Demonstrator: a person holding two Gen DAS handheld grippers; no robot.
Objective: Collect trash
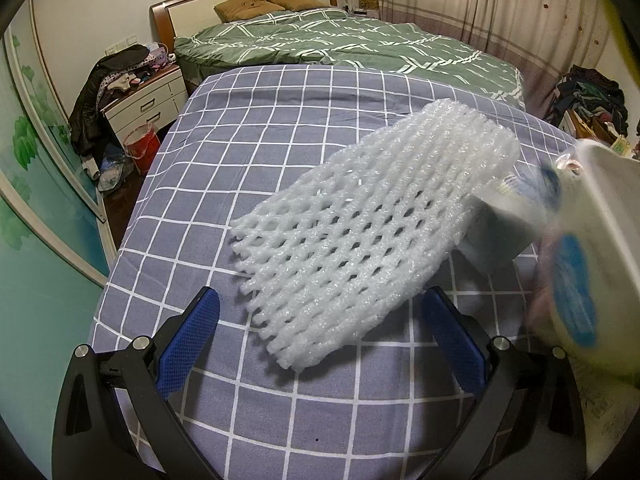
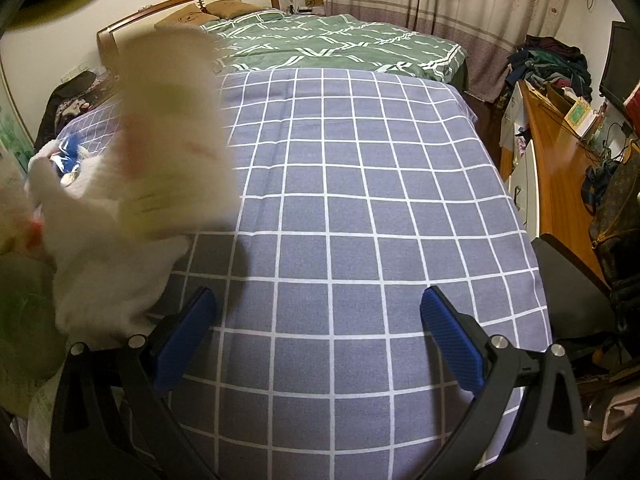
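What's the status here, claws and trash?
Left claw open, over foam net. Right claw open, empty. Net flat on checked sheet. White bin blurred at right, not blocking.

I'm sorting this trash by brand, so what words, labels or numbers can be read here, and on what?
No text can be read.
White container: blue label, motion-blurred, unreadable.
Blurred packet: red and green marks, unreadable.
Box on the far nightstand: a print too small to read.
Foam net: no print.

Blurred white trash (image 2: 160, 152) — left, over checked sheet (image 2: 360, 200)
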